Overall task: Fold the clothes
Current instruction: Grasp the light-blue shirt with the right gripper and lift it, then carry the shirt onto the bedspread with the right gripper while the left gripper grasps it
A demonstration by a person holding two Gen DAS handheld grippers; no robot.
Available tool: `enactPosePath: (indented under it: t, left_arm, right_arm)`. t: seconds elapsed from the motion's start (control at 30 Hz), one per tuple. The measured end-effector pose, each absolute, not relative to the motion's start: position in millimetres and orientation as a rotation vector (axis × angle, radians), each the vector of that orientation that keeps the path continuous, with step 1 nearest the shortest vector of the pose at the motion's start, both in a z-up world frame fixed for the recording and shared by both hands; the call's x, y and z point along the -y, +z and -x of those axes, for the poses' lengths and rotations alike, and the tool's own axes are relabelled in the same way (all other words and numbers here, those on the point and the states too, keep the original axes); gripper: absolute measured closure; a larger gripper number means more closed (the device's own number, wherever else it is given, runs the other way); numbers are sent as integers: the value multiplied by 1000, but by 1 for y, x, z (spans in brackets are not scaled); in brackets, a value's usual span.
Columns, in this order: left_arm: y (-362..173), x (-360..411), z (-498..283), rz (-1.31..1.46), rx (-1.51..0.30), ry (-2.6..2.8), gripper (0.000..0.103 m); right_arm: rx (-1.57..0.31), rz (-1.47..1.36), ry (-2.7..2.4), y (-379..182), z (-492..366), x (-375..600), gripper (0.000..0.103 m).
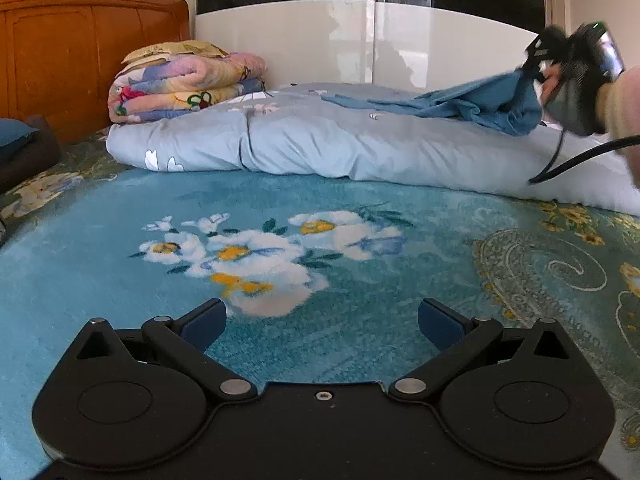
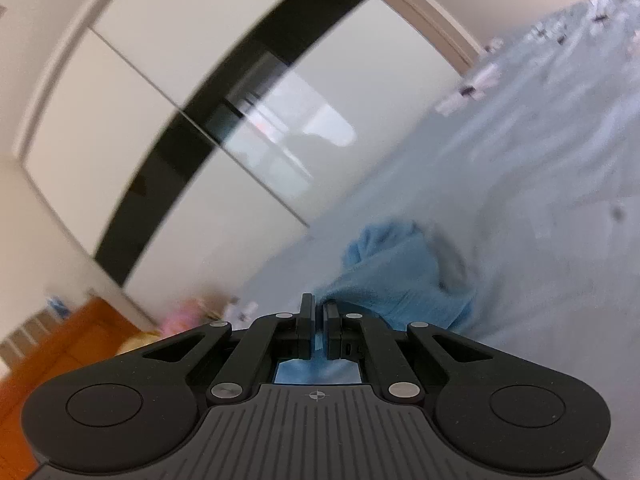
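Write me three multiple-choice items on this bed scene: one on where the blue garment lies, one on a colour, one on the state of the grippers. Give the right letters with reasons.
1. Where does the blue garment lie?
A. on the pale grey duvet
B. on the folded floral quilt
C. on the wooden headboard

2. What colour are the pads on the left gripper?
A. red
B. blue
C. white

3. How do the grippers stand?
A. both open
B. left shut, right open
C. left open, right gripper shut on the garment

Answers: 1 A, the cloth spreads over the duvet. 2 B, both pads show dark blue. 3 C, the left jaws stand wide over the floral blanket, while the right fingers pinch blue cloth.
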State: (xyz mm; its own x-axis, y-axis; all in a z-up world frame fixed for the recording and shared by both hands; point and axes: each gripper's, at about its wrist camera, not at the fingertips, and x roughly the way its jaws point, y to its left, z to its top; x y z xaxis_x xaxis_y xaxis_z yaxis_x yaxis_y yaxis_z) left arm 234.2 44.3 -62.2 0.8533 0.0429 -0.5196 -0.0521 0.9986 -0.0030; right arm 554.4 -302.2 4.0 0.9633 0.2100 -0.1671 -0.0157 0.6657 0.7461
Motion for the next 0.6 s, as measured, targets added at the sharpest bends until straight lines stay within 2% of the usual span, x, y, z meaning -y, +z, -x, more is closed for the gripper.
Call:
enactPosePath:
  t: [0.37, 0.6]
  left_arm:
    - [-67, -47, -243, 35, -606, 51, 2]
    - [-65, -52, -246, 75, -641, 54, 1]
  right_arm:
    - [-171, -789, 349, 84, -499, 298, 101]
    - [-158, -780, 524, 112, -402, 306, 101]
